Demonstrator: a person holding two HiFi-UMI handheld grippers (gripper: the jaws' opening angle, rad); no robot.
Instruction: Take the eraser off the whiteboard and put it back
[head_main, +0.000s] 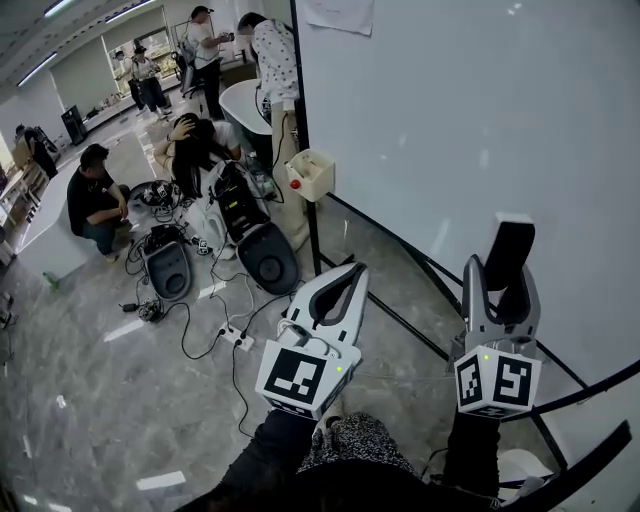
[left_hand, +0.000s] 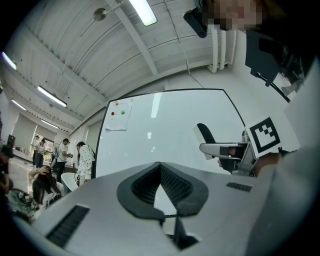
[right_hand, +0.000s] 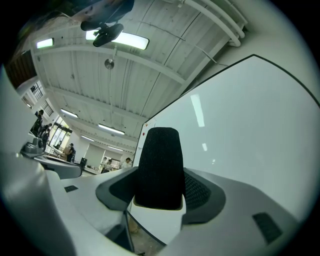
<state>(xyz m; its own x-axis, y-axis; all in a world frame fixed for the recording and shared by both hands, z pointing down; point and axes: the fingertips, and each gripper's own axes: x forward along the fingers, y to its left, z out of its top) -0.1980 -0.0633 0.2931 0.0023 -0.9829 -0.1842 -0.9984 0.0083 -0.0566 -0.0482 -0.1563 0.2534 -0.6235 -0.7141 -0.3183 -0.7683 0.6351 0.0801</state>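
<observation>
At the right gripper (head_main: 500, 278): a black-felt, white-backed eraser (head_main: 508, 255) clamped upright.
Beside it the left gripper (head_main: 352, 276) is pinched closed on nothing (tips meeting); just beyond stands the large white whiteboard (head_main: 450, 120), with crouching people (head_main: 95, 195) farther off.

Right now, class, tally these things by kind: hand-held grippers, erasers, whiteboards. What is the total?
Hand-held grippers: 2 (left hand-held gripper, right hand-held gripper)
Erasers: 1 (eraser, held by the right one)
Whiteboards: 1 (whiteboard)
Total: 4
</observation>
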